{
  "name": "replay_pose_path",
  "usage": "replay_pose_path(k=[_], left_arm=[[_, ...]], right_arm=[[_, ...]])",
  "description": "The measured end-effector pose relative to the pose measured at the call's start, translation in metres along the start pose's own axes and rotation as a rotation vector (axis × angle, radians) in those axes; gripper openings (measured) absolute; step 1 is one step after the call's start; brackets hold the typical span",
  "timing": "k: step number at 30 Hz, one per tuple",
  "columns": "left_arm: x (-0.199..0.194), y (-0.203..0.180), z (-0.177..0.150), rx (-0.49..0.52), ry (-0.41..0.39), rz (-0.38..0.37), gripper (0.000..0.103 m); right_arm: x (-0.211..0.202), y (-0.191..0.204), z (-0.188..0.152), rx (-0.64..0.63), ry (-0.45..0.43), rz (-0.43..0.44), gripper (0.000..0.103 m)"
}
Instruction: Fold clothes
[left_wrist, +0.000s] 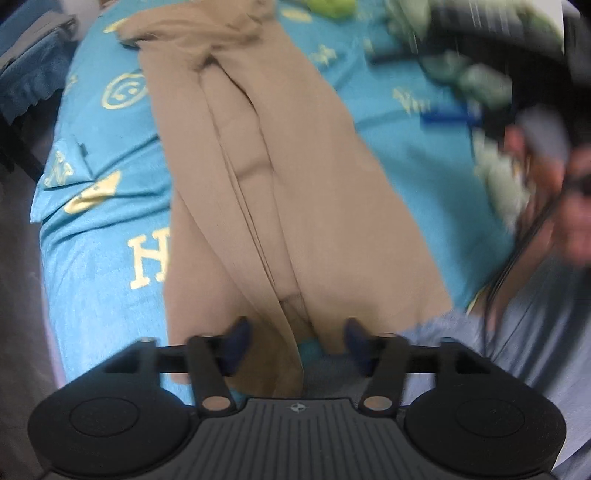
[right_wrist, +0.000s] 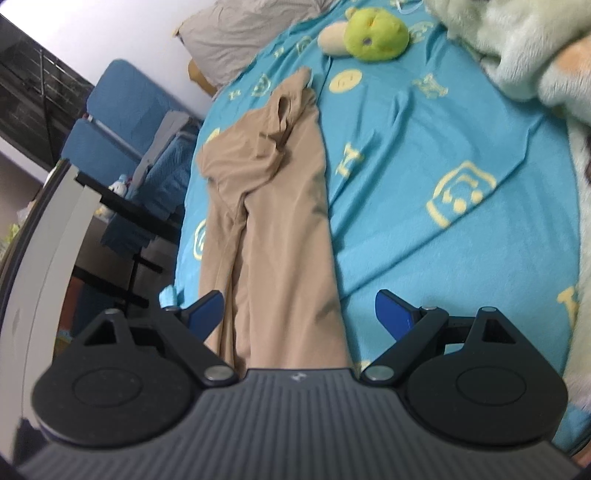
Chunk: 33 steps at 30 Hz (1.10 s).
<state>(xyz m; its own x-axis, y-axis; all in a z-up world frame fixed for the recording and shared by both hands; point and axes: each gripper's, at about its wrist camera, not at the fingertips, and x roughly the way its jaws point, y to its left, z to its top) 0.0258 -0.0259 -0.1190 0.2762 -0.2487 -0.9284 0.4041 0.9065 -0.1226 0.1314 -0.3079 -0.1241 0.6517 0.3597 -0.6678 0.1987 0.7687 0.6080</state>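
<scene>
A tan garment (left_wrist: 280, 177) lies stretched lengthwise on a turquoise bed sheet (left_wrist: 99, 295), its bunched end at the far side. It also shows in the right wrist view (right_wrist: 280, 221). My left gripper (left_wrist: 297, 332) is open, its blue fingertips (left_wrist: 238, 332) either side of the garment's near end, holding nothing. My right gripper (right_wrist: 301, 306) is open, spread wide above the garment's near end, holding nothing. The left wrist view is blurred.
A green plush toy (right_wrist: 375, 33) and a grey pillow (right_wrist: 236, 33) lie at the far end of the sheet (right_wrist: 424, 177). A pale fluffy blanket (right_wrist: 517, 48) is at right. A blue chair (right_wrist: 125, 122) and a black rack stand left of the bed. A person (left_wrist: 546, 206) is at right.
</scene>
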Motion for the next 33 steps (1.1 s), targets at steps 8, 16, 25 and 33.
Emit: replay_pose_path(k=[8,16,25,33], left_arm=[[0.017,0.079,0.015,-0.343,-0.136,0.031,0.085],[0.046,0.092,0.028,-0.367,-0.052,0.052,0.088],[0.052,0.090,0.024,-0.366,-0.003,0.014,0.090],[0.051,0.069,0.020,-0.248,0.046,0.019,0.075]], right_arm=[[0.025,-0.006,-0.029,-0.002,0.120,-0.062,0.090],[0.038,-0.007,-0.040,-0.015,0.175,-0.056,0.092],[0.032,-0.017,-0.044,0.070,0.190,0.007,0.092],[0.034,-0.011,-0.066,0.125,0.280,0.050,0.081]])
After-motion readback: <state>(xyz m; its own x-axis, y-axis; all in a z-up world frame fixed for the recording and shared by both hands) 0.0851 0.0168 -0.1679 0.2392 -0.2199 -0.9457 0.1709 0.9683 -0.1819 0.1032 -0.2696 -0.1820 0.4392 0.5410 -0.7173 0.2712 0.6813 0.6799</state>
